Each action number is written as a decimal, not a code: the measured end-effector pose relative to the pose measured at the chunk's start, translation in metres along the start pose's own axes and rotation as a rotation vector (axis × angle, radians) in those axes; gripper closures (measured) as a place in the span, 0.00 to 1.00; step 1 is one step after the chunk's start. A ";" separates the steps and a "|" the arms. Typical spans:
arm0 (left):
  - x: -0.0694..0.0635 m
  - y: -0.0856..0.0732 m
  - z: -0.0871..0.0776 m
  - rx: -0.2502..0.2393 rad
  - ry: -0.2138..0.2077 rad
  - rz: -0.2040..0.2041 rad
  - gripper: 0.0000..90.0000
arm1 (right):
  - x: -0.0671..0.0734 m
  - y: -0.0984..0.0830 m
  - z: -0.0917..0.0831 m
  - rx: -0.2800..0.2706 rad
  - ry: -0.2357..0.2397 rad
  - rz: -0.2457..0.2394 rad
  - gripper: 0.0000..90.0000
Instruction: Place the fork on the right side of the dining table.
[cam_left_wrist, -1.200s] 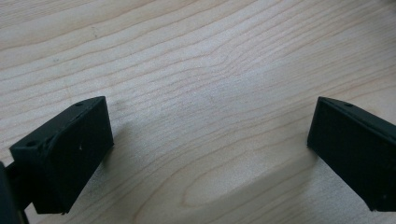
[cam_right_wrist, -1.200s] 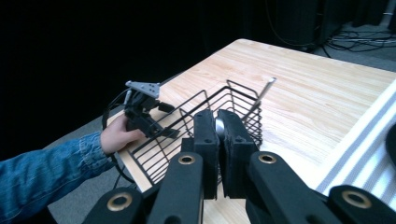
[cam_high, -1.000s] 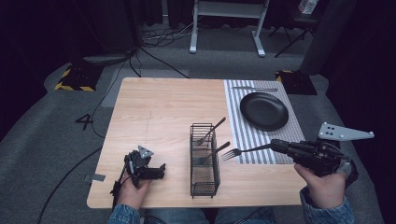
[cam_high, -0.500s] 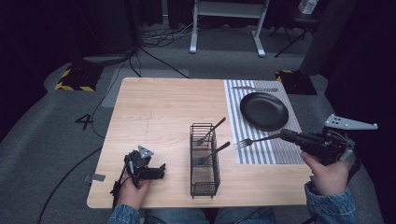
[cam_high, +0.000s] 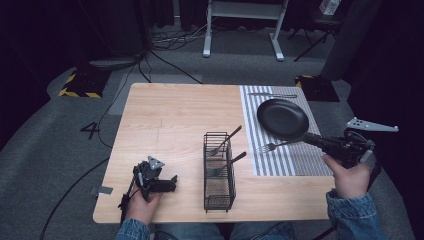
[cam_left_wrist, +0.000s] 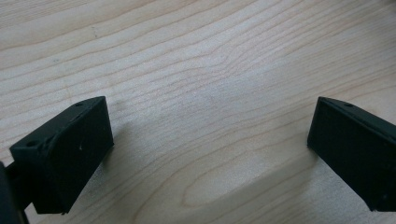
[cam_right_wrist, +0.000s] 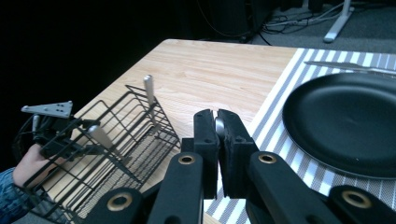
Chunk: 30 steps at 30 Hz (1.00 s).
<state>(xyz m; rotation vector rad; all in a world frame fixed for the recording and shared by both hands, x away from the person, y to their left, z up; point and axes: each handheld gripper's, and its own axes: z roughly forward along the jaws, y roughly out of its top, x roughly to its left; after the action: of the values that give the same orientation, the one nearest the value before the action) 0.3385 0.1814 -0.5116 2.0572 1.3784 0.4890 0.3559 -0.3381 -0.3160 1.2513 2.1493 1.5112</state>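
The wooden table (cam_high: 170, 120) is carrying a striped placemat (cam_high: 280, 160) along its right side, with a black plate (cam_high: 282, 118) lying on the mat's far half and a piece of cutlery (cam_high: 272, 94) lying crosswise just beyond the plate. Near the front edge, a black wire basket (cam_high: 218, 172) is standing with two utensils leaning in it, handles tilting up toward the right. The person's right hand (cam_high: 347, 177) is reaching in past the table's right edge, holding the right gripper (cam_high: 307, 139) level and pointing left — its jaws are pressing together on the handle of a fork (cam_high: 272, 146). The fork's long axis is running left to right above the mat, tines pointing left toward the basket. The left hand (cam_high: 142, 205) is resting at the front left corner, and the left gripper (cam_left_wrist: 210, 140) is sitting low over bare wood — jaws standing wide apart.
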 end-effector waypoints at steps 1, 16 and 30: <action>0.000 0.000 0.000 -0.001 0.000 0.000 0.00 | -0.002 -0.001 0.002 0.004 -0.004 0.004 0.96; 0.000 0.000 0.000 0.000 0.001 0.001 0.00 | -0.032 -0.007 0.026 0.064 -0.068 0.046 0.96; 0.000 0.000 0.000 -0.002 0.001 -0.002 0.00 | -0.054 -0.013 0.041 0.093 -0.099 0.099 0.96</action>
<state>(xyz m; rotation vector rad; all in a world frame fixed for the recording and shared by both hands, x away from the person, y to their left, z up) 0.3388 0.1812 -0.5118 2.0537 1.3801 0.4908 0.4072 -0.3522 -0.3597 1.4511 2.1458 1.3681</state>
